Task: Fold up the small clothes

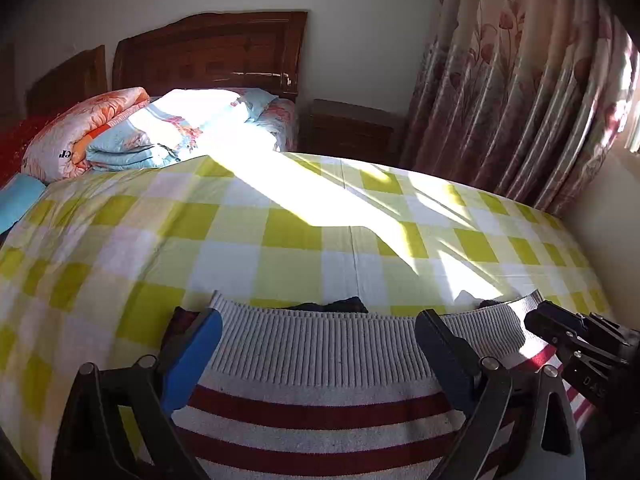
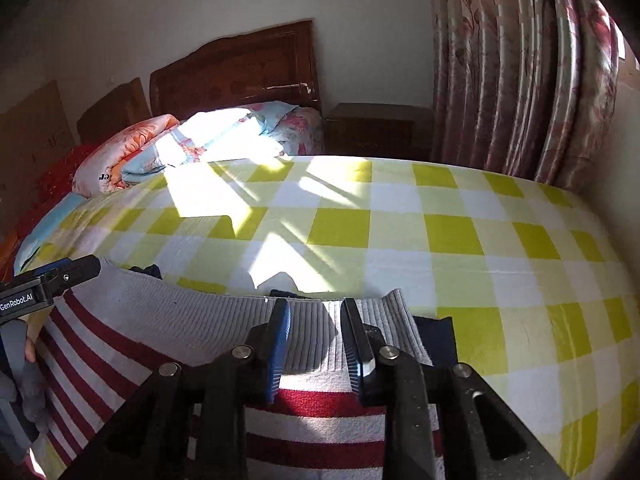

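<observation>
My striped sweater (image 1: 320, 408) lies on the yellow checked bedsheet (image 1: 280, 240), ribbed hem toward the headboard (image 1: 208, 52). My left gripper (image 1: 318, 344) stands wide over the hem, holding nothing. My right gripper (image 2: 314, 320) is narrowly parted, hem between its fingers, unpinched

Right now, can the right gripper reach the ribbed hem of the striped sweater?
Probably yes. The right gripper hangs open directly over the ribbed hem of the striped sweater, with nothing between.
</observation>
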A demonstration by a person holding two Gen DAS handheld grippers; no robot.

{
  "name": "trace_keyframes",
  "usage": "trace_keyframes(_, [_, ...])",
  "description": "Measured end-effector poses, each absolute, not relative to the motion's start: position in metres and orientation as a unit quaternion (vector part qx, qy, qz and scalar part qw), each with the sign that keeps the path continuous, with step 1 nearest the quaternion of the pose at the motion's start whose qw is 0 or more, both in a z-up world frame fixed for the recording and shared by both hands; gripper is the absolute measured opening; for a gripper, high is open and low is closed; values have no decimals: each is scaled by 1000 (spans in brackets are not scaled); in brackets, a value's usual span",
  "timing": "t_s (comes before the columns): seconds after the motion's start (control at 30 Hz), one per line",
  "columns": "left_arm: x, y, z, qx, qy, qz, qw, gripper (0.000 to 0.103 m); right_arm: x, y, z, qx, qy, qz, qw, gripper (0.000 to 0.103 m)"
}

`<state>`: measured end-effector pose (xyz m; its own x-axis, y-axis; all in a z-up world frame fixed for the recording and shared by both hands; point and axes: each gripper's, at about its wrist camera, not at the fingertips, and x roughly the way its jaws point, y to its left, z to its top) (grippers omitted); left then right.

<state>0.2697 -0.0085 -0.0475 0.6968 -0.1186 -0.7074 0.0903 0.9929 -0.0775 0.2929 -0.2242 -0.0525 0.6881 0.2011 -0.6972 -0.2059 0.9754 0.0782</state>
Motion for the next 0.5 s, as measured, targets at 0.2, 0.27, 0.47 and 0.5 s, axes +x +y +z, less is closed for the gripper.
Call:
trace_keyframes(0.2, [287, -17, -81, 5, 445, -56, 894, 103, 300, -179, -76, -84, 416, 152, 892, 28])
trace_keyframes(0.27, [284, 3, -81, 17, 437, -18, 899, 103, 301, -200, -74, -75, 417, 120, 898, 30])
trace_keyframes(0.47, [289, 50, -89, -54, 450, -4, 891, 103, 305, -273, -77, 18, 417, 93, 904, 35])
trace_keyframes(0.5, [288, 48, -88, -51, 448, 4, 893, 103, 304, -273, -76, 21, 416, 88, 905, 35])
